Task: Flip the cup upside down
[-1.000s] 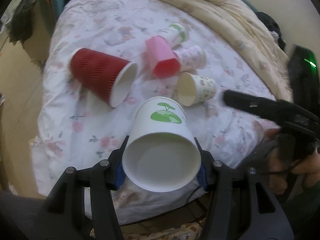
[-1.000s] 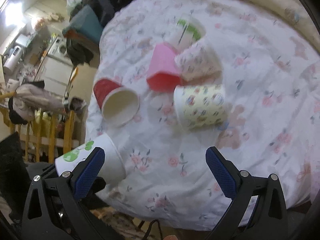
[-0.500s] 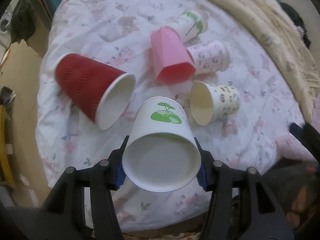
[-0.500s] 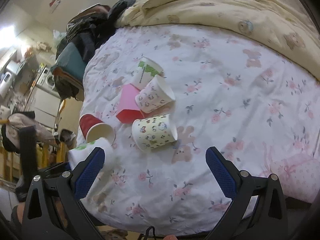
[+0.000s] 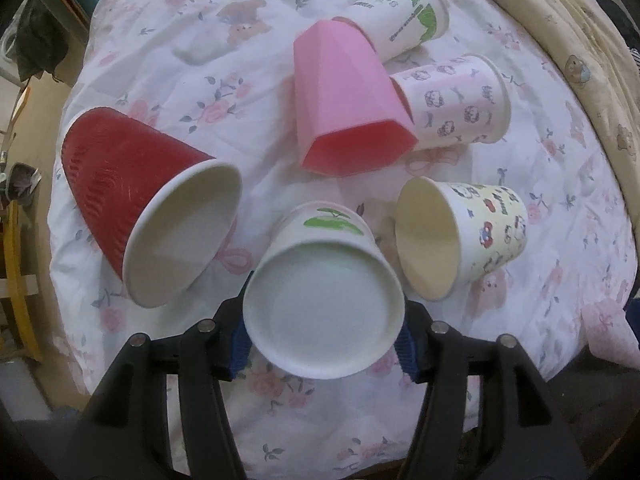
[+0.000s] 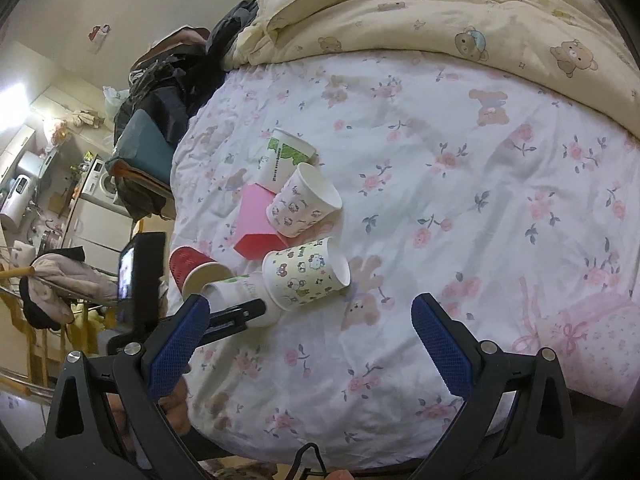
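Note:
My left gripper point(image 5: 323, 332) is shut on a white paper cup with a green print point(image 5: 323, 296). The cup is tipped with its flat base toward the camera, low over the floral bedsheet point(image 5: 160, 80). The right wrist view also shows this cup point(image 6: 240, 298) held by the left gripper, beside the cartoon cup point(image 6: 306, 274). My right gripper point(image 6: 308, 346) is open and empty, above the sheet near the bed's front edge.
Other cups lie on their sides on the sheet: a red ribbed cup point(image 5: 132, 188), a pink faceted cup point(image 5: 344, 100), a white-and-green cup point(image 5: 400, 16), a pink cartoon cup point(image 5: 456, 100), a yellow cartoon cup point(image 5: 460, 240). A cream quilt point(image 6: 440, 12) lies behind.
The left gripper has carried the cup forward and lower over the sheet, tipping its base more toward the camera. The right gripper has drawn back and up; it stays open.

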Motion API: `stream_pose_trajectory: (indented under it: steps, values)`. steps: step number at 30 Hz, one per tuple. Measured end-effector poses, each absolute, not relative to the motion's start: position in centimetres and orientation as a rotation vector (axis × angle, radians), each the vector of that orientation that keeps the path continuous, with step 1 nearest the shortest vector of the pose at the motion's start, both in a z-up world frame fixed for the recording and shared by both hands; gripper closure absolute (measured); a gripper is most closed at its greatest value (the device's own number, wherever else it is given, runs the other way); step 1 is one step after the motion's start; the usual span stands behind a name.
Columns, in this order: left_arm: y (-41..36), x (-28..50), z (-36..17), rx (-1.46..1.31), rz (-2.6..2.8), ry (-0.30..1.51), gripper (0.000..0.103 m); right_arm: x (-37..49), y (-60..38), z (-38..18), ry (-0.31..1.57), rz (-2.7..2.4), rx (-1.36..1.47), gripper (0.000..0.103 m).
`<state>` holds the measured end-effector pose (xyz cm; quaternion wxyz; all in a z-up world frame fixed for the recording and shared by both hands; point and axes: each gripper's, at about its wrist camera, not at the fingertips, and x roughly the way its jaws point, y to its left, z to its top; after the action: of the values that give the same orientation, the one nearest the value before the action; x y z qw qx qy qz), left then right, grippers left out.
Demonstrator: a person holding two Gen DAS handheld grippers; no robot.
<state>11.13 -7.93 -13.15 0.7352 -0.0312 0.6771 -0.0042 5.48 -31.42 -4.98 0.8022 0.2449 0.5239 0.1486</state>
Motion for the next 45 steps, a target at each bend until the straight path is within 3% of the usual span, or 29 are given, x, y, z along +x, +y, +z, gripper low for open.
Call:
stream_pose_trajectory:
  steps: [4,8,9,17,29,37,41,45]
  values:
    - [-7.3,11.5,-13.4,-0.098,-0.013,1.485,0.045,5.6,-31.0,-5.1,1.133,0.336,0.524,0.000]
    - [-7.1,11.5,-13.0,-0.106,-0.021,1.467,0.017,5.6,-30.8,-5.2,1.139,0.337,0.514,0.000]
    - [-7.1,11.4,-12.7,-0.107,-0.022,1.458,0.016,5.6,-30.7,-5.3,1.141,0.335,0.511,0.000]
    - [-6.6,9.4,-8.9,-0.115,-0.040,1.397,0.016,5.6,-30.4,-5.1,1.134,0.338,0.498,0.000]
    - [-3.4,2.6,0.5,-0.056,-0.020,1.027,0.016,3.5,-27.1,-2.9,1.032,0.391,0.340,0.000]
    - [-1.5,-1.7,1.5,-0.083,0.006,0.905,0.011,1.5,-24.9,-1.9,0.953,0.405,0.246,0.000]
    - [-0.8,-2.8,0.8,-0.111,0.013,0.856,0.000,1.0,-23.9,-1.8,0.930,0.401,0.192,0.000]
    - [-0.1,-2.6,-0.5,-0.163,0.041,0.883,0.000,0.7,-23.2,-2.0,0.915,0.377,0.155,0.000]
